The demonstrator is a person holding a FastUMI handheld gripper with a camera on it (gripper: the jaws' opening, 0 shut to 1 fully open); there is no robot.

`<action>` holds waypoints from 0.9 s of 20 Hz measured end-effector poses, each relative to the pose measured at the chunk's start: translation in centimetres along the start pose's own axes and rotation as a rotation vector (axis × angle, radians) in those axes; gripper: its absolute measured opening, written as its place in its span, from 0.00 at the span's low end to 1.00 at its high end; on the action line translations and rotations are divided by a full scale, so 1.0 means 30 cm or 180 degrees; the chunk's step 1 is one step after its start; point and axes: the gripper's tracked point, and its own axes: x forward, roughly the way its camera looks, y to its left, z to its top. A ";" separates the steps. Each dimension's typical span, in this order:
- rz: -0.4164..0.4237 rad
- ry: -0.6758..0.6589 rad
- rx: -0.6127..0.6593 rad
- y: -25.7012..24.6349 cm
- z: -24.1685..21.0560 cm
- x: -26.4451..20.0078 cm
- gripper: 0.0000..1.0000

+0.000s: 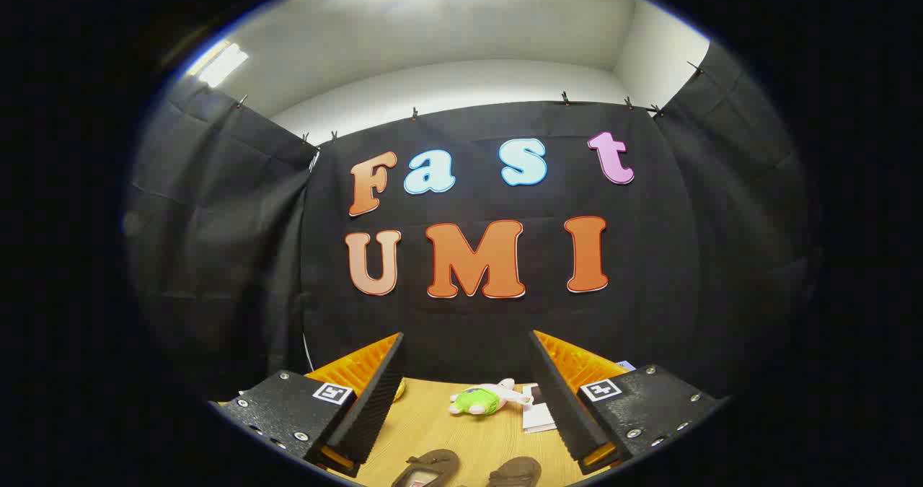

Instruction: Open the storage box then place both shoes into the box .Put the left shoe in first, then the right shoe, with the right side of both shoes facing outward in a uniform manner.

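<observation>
Gripper view. The gripper [465,400] is held level above a wooden table [461,433], its two fingers spread wide apart with nothing between them and nothing touching either pad. Each finger carries a ridged inner face and a small square marker on its mount; the left finger [375,400] and the right finger [562,404] stand well clear of every object on the table.

Two dark shoes lie on the table below and between the fingers, side by side and near each other: the left-hand shoe [427,467] shows its open top, and the right-hand shoe [515,470] is partly cut off by the lower limit of the view. Which is the left shoe and which the right of the pair cannot be told.

Beyond the shoes, toward the far edge of the table, a small plush toy [487,399] with a green body and pale limbs lies on its side. Just beside it, close to the right finger, is a white paper [537,416] lying flat. Black cloth [678,256] hangs behind the table as the back wall
</observation>
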 end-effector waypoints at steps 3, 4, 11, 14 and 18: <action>0.0036 0.0018 -0.0032 0.029 0.004 0.001 0.99; 0.0044 0.0011 -0.0042 0.039 0.011 -0.001 0.99; 0.0107 0.0007 -0.0079 0.089 0.020 0.001 0.99; 0.0130 -0.0016 0.0037 0.102 0.037 0.012 0.99; 0.0118 -0.0010 0.0140 0.088 0.042 0.046 0.99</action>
